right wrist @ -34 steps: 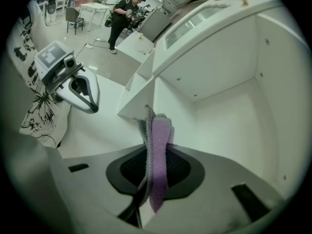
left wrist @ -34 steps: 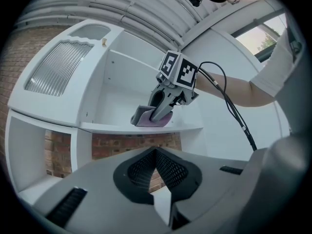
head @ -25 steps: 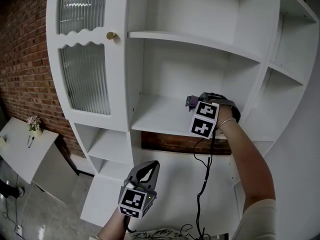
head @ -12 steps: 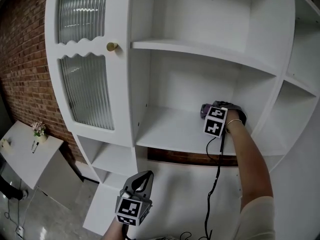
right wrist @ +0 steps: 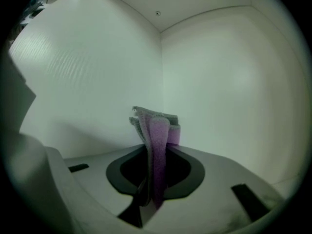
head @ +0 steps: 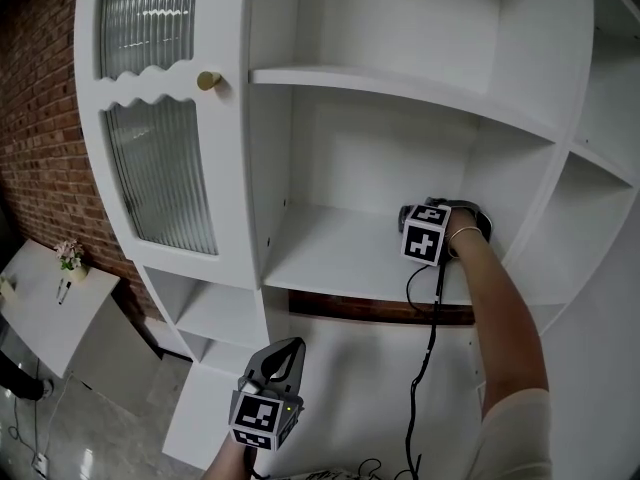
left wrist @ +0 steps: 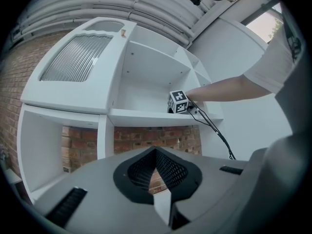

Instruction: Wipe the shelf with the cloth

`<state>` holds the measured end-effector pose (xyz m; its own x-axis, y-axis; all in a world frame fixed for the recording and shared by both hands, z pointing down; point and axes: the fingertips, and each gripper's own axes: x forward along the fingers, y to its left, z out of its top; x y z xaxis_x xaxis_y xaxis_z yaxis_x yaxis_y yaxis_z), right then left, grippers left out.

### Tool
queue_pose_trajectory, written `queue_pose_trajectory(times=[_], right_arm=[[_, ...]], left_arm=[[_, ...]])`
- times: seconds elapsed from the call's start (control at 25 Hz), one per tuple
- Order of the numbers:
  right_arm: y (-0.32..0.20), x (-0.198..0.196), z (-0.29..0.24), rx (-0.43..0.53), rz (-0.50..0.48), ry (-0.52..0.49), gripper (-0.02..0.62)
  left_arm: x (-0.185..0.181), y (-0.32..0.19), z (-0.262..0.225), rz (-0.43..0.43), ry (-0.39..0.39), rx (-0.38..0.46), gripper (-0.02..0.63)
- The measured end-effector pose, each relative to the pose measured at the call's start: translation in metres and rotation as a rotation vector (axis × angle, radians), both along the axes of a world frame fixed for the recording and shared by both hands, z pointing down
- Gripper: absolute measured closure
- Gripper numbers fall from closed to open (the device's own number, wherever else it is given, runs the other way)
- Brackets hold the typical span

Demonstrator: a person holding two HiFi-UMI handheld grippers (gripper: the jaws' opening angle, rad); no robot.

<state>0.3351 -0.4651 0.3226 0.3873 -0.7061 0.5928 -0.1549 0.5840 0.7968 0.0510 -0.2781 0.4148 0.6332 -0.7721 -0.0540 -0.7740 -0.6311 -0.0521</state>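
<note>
Deep in shelf corner — right hand-held gripper clamps purple cloth.

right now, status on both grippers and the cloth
Right gripper shut on purple cloth, in the right rear corner of the shelf. Left gripper shut, empty, hanging low. Nothing in the way.

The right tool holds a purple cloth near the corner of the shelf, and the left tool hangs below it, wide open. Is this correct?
No. The left tool is shut, not wide open; the left gripper view shows its jaws together. The rest holds: the right tool holds the purple cloth near the corner of the shelf.
</note>
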Motion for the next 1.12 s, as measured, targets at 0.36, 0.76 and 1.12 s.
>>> queue_pose_trajectory(times=[0.36,0.76,1.12], right_arm=[[0.036,-0.012,0.001,-0.027,0.049,-0.027,0.520],[0.102,-0.033,0.002,-0.065,0.004,-0.082,0.520],[0.167,-0.052,0.002,-0.046,-0.068,0.031,0.520]], left_arm=[[0.001,0.018,-0.005,0.023,-0.012,0.014,0.591],[0.011,0.050,-0.001,0.081,-0.026,0.002,0.592],[0.029,0.078,-0.001,0.140,-0.023,-0.011,0.592]])
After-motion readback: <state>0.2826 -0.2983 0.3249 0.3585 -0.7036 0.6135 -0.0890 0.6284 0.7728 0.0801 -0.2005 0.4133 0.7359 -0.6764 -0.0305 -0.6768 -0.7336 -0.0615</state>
